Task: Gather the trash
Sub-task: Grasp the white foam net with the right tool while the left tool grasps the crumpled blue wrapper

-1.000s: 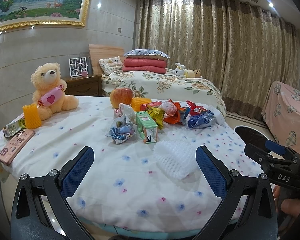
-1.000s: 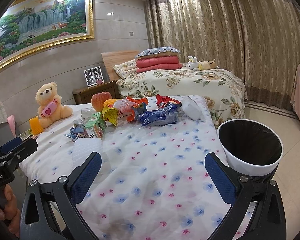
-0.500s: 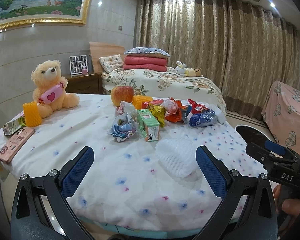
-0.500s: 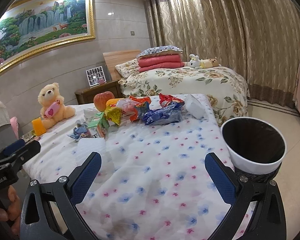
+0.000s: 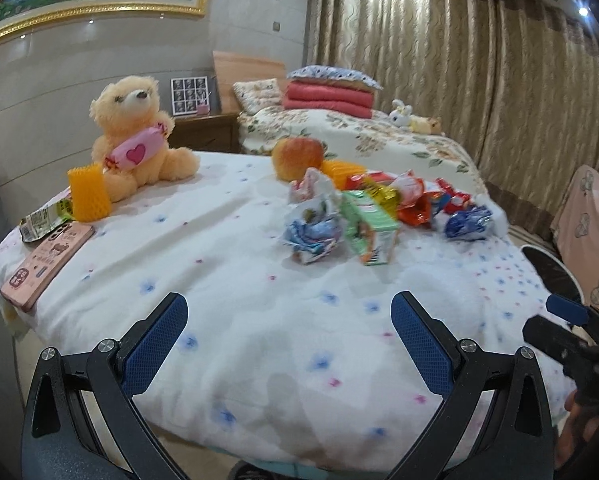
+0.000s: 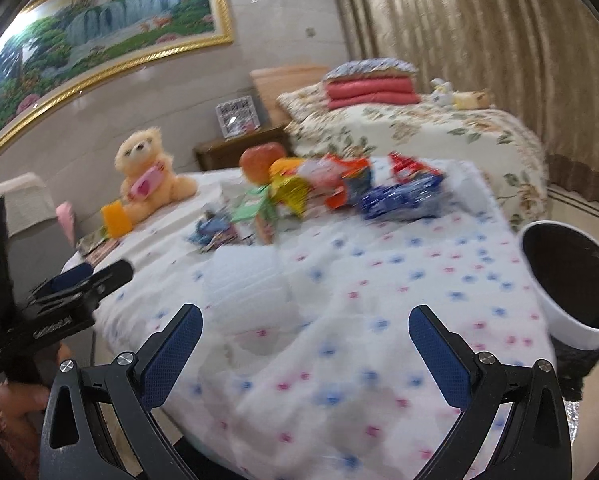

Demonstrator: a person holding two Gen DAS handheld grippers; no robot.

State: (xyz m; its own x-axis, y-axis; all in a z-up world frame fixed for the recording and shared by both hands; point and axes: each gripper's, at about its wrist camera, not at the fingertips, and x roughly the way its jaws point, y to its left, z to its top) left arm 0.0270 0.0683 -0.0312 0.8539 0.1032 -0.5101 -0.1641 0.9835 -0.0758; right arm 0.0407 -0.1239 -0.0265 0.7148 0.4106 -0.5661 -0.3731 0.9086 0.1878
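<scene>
Currently, a person holds two hand-held grippers over the near edge of a bed [image 5: 235, 248] covered in a white flowered sheet, and both point toward a heap of litter farther along the bed. Starting at the far left of the left gripper [image 5: 287, 340], whose blue-padded jaws are spread wide and empty, a pink phone case [image 5: 45, 264], an orange foam sleeve [image 5: 87, 194] and a teddy bear [image 5: 135, 140] sit well apart from the litter, likely belongings to keep. Ahead of this gripper and slightly right lie a crumpled blue-and-white wrapper [image 5: 313, 228] and, touching it, a green carton [image 5: 369, 228], with an apple [image 5: 297, 158] and red and blue snack bags [image 5: 439, 208] beyond. The right gripper [image 6: 305, 354] is likewise spread wide and holds nothing. Just ahead of its left jaw lies a white foam net [image 6: 245, 280], the nearest piece of trash, though the view is blurred. To this gripper's right, beside the bed, a white-rimmed bin [image 6: 567, 276] stands open, seemingly placed there to receive the litter.
</scene>
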